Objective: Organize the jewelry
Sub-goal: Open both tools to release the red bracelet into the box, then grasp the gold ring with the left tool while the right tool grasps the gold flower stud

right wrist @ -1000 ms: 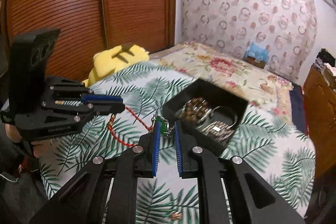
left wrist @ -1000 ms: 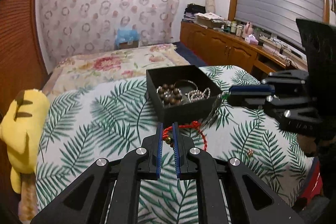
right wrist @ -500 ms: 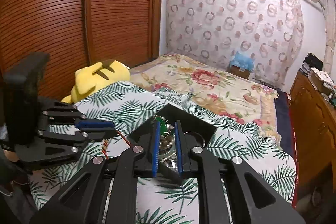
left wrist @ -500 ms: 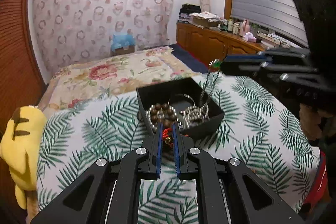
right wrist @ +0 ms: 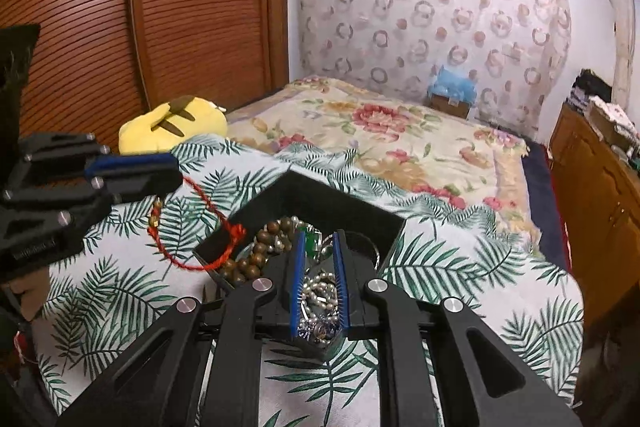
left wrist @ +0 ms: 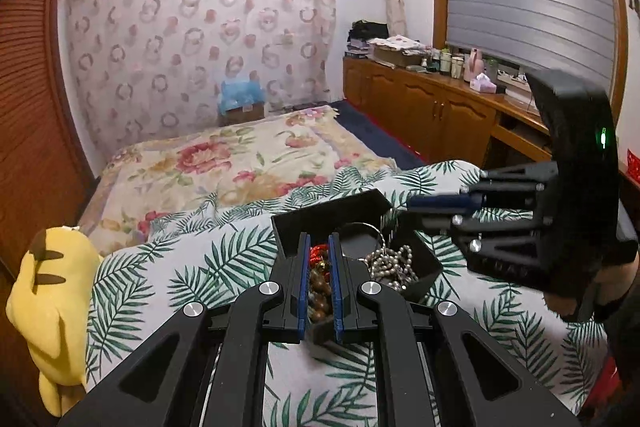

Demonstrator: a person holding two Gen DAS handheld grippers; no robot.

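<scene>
Left gripper (left wrist: 319, 251) jaws pinching red cord bracelet (right wrist: 188, 227) over black box (right wrist: 320, 193), right gripper (right wrist: 318, 247) jaws narrowly parted, gripping nothing

One black box (right wrist: 320, 195), one plush toy (right wrist: 172, 125), two tongs (left wrist: 319, 263).

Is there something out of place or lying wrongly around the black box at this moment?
Yes. The red cord bracelet is only partly in the black box: it drapes over the box's near-left wall, and most of its loop hangs outside above the leaf-print cover, running up to the left gripper.
</scene>
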